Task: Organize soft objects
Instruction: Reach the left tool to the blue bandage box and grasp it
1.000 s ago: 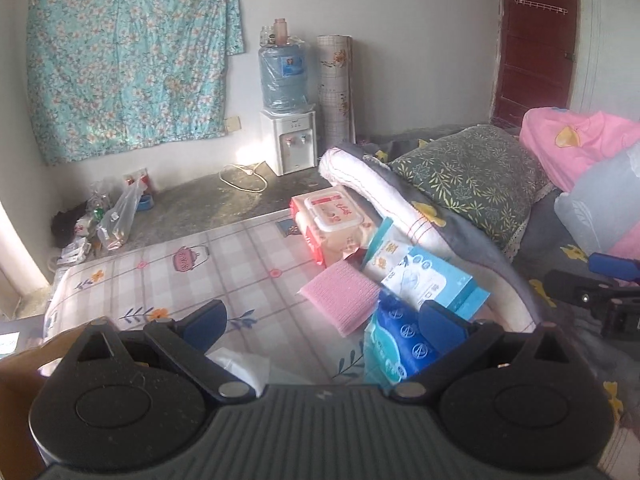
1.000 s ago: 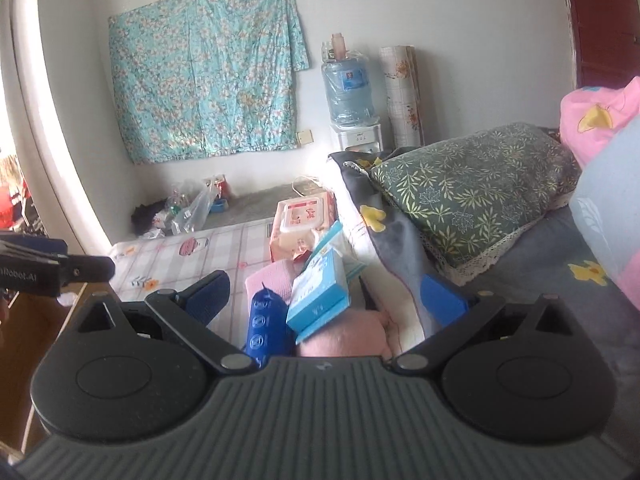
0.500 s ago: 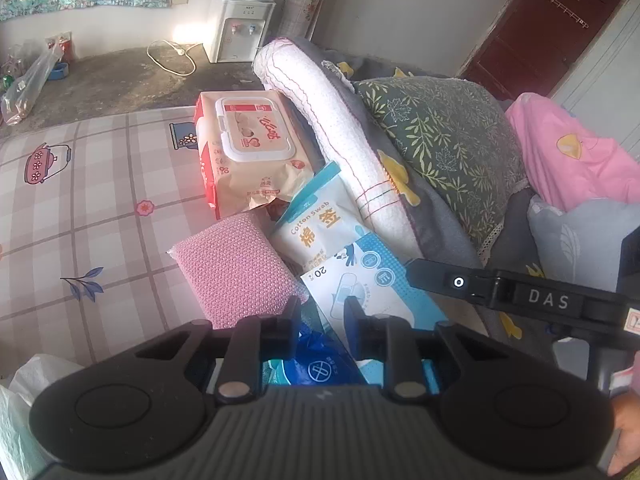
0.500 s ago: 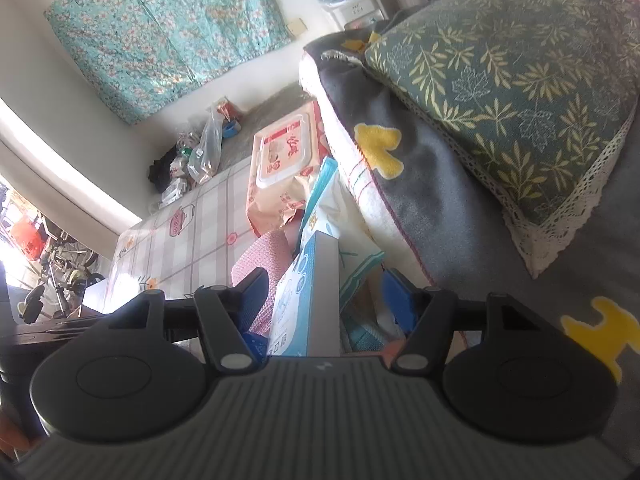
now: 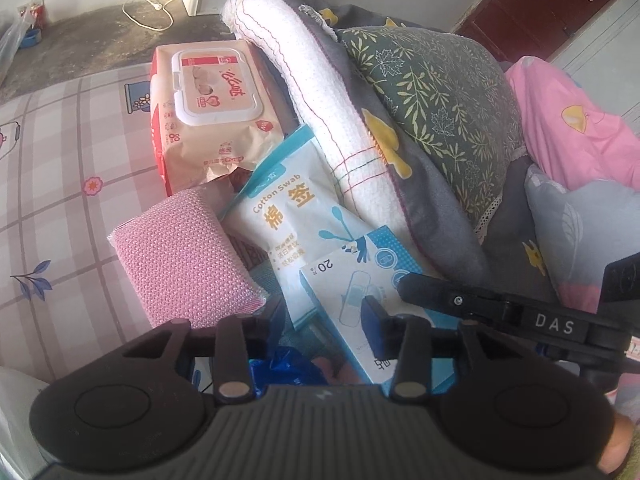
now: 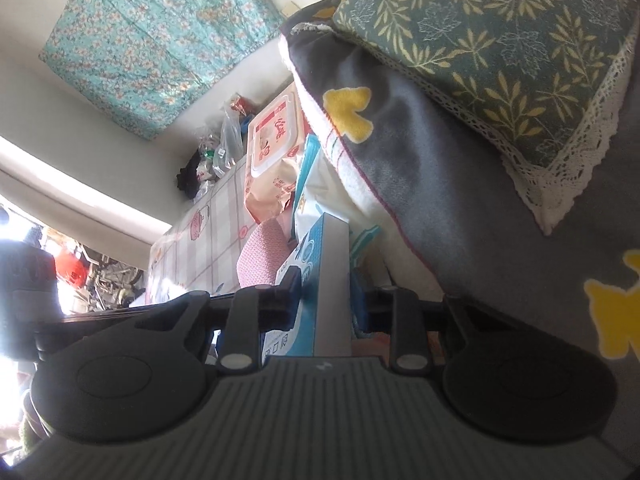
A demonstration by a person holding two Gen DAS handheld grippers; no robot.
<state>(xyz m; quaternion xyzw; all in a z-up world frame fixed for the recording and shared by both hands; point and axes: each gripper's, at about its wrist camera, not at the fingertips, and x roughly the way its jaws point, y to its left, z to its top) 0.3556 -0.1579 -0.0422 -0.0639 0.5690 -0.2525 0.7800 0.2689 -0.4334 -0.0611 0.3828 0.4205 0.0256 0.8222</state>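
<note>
A pile of soft packs lies on a checked mat [image 5: 60,168]: a pink sponge [image 5: 180,256], a wet-wipes pack [image 5: 208,108], a white cotton swab pack [image 5: 296,216] and a blue-and-white box [image 5: 360,280]. My left gripper [image 5: 324,316] hovers low over the pile with its jaws opening. The swab pack's corner and the box's edge lie between its fingers, unpressed. My right gripper [image 6: 326,296] is closing, and its pads meet both faces of the box [image 6: 332,264]. One of its fingers [image 5: 460,300] lies across the box in the left wrist view.
A rolled grey blanket with white lining [image 5: 320,92] borders the pile on the right, with a leaf-print pillow [image 5: 436,96] and pink bedding [image 5: 572,128] behind it. A dark blue pack [image 5: 292,364] lies under my left gripper. A white bag [image 5: 16,400] sits at lower left.
Both grippers dropped and tilted down onto the pile. The right jaws narrowed from wide open onto the box. The left jaws nearly shut, then widened a little.
</note>
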